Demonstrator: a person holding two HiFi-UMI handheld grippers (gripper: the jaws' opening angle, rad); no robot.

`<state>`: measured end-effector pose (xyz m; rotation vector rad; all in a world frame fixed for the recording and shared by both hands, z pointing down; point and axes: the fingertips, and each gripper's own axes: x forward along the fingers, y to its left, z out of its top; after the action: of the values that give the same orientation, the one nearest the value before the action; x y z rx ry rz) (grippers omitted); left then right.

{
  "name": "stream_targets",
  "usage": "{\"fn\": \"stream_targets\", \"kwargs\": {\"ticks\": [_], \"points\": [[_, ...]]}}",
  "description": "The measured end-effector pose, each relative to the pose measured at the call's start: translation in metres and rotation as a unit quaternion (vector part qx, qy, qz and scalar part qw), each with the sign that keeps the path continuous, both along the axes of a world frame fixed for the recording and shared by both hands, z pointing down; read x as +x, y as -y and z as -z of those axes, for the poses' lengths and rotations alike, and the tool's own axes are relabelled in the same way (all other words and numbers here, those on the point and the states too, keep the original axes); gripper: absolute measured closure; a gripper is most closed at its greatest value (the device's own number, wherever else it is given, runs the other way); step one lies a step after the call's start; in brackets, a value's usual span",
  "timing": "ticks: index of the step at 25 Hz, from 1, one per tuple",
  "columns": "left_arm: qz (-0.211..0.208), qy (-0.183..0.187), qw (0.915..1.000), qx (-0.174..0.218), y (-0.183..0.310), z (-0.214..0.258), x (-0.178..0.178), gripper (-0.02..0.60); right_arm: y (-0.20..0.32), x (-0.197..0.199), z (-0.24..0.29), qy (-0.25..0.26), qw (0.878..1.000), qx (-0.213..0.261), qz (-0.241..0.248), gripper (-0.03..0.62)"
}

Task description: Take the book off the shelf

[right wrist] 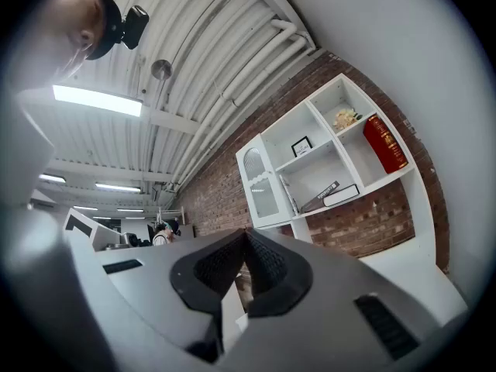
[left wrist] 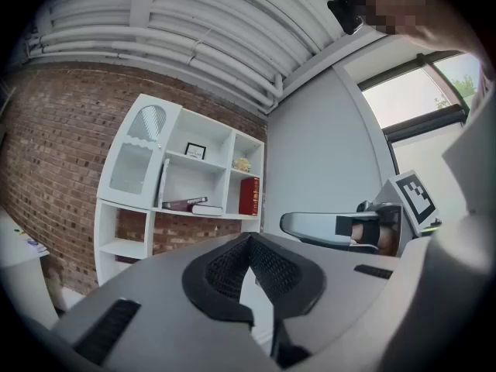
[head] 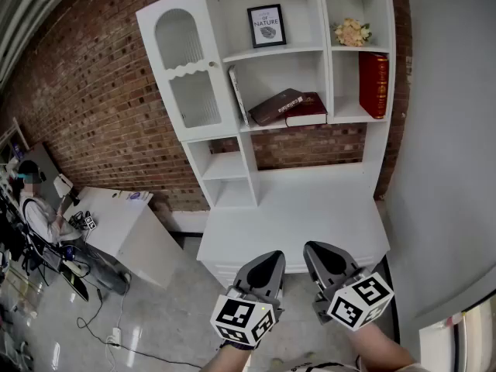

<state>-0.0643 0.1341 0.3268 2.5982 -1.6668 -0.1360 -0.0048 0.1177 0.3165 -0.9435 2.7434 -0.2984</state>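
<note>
Left gripper [head: 267,257] and right gripper [head: 321,249]: jaws fully closed, holding nothing. Far ahead of jaws, well apart: white shelf [head: 294,200]. Middle compartment: dark book [head: 275,105] leaning on maroon book [head: 308,109]. Right compartment: red book [head: 373,84], upright, gold-marked spine. Above: framed print [head: 266,25], flowers [head: 352,32]. Spine lettering illegible.

White shelf [head: 294,208]. Top compartments: framed print [head: 266,25], flowers [head: 353,32]. Middle compartment: thin white book [head: 238,95] leaning, dark book [head: 275,105] tilted against flat maroon book [head: 308,110]. Right compartment: red book [head: 373,84] upright.
</note>
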Motion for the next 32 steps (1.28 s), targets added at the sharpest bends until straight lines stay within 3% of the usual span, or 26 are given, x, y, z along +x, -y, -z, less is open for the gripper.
{"fn": "stream_targets", "kwargs": {"ticks": [12, 18, 32], "points": [[0.001, 0.004, 1.0, -0.001, 0.003, -0.002, 0.011, 0.569, 0.002, 0.007, -0.001, 0.008, 1.0, -0.005, 0.008, 0.577], [0.008, 0.008, 0.9999, -0.005, 0.004, -0.004, 0.014, 0.569, 0.001, 0.012, 0.002, 0.035, 0.999, -0.017, 0.026, 0.576], [0.036, 0.022, 0.9991, -0.004, 0.02, -0.005, 0.033, 0.569, 0.011, 0.051, 0.002, 0.051, 0.997, -0.025, 0.047, 0.576]]}}
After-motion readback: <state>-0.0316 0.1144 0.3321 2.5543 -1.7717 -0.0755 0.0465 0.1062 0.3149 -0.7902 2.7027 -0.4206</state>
